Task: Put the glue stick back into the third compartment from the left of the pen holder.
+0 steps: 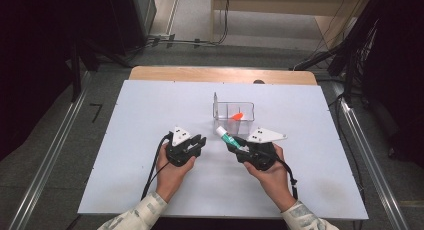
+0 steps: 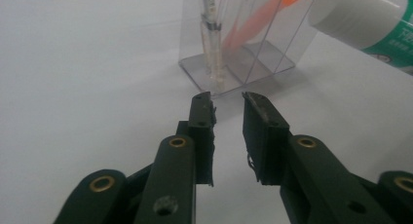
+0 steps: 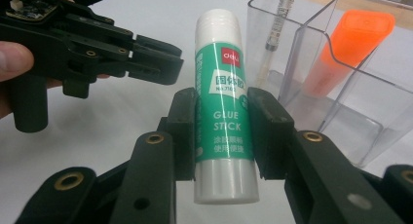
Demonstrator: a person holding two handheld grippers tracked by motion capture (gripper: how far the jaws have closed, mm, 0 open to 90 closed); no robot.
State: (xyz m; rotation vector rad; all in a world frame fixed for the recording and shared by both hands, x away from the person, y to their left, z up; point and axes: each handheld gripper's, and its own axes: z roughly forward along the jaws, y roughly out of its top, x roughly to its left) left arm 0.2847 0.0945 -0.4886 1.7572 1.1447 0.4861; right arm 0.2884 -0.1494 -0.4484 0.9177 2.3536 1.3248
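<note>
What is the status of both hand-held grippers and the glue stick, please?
Right hand-held gripper clamped on glue stick. Left hand-held gripper empty, jaws slightly apart. Clear organizer just ahead, nothing in between.

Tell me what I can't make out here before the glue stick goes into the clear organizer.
- Glue stick body sides: right gripper view, covered by the right gripper pads.
- Glue stick's lower end: left gripper view, cut off by the right edge.
- Pen top: left gripper view, cut by the top edge.
- Orange marker in the organizer: high view, too small to read.
</note>
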